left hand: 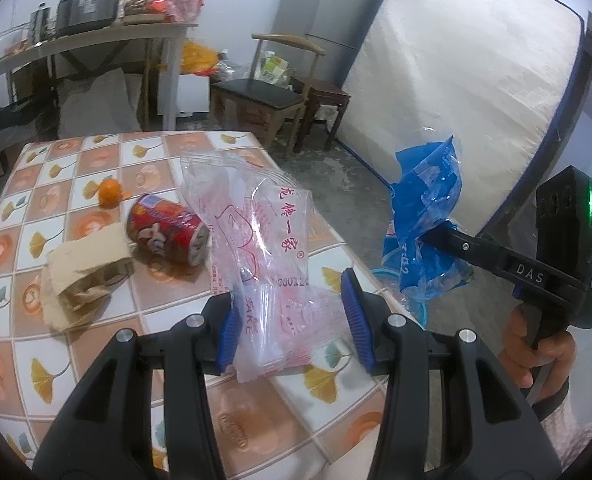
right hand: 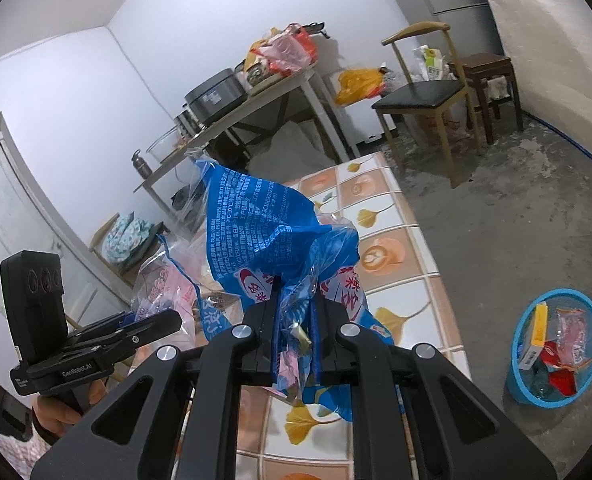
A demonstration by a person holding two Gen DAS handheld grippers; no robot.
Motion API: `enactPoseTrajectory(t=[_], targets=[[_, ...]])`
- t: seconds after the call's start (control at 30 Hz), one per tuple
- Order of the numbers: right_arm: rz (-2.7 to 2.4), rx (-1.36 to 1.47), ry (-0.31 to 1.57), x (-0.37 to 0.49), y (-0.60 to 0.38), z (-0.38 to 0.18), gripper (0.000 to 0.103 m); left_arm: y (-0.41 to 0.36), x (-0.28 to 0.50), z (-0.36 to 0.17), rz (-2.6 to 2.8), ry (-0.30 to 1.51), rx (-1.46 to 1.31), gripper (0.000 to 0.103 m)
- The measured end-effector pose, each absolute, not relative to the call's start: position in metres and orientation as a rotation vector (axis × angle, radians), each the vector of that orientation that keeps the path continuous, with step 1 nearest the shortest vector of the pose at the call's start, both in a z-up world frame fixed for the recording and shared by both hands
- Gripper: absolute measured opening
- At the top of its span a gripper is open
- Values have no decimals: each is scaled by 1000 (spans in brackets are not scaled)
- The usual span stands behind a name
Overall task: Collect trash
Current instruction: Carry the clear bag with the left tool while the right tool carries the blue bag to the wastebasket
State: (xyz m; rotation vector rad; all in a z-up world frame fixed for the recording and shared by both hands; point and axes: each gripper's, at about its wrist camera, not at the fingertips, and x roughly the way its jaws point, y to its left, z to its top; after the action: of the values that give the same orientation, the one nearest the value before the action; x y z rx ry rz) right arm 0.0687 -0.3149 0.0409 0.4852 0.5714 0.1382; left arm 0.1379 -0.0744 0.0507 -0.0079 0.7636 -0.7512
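From the left wrist camera, the left gripper [left hand: 292, 320] is holding a clear wrapper with pink print [left hand: 264, 240] above the tiled table [left hand: 24, 360]; its blue pads [left hand: 353, 312] are sitting half spread, and the wrapper is touching the left pad, but I cannot tell if the right pad is touching it. A red can [left hand: 168, 230] is lying on its side on the table, just beside a crumpled brown paper bag [left hand: 80, 276], with a small orange [left hand: 110, 191] near them. Off to the right, the right gripper [left hand: 427, 236] is pinching a blue plastic bag [left hand: 423, 220]. From the right wrist camera, the right gripper's fingers [right hand: 262, 320] are pressing tight together on the blue bag over the table edge. A blue trash basket [right hand: 515, 364] is sitting on the floor, holding a yellow box [right hand: 535, 336] and wrappers.
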Motion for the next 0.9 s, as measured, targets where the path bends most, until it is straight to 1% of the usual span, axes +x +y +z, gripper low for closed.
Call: enactPoseTrajectory(t=[0.63,0.9], targets=[[-36,543,501,6,-384,42,12,-160,118,60,-921,739,70,44],[-97,578,480,-24,-411,33,12,-198,104,57,-989,755,105,44]])
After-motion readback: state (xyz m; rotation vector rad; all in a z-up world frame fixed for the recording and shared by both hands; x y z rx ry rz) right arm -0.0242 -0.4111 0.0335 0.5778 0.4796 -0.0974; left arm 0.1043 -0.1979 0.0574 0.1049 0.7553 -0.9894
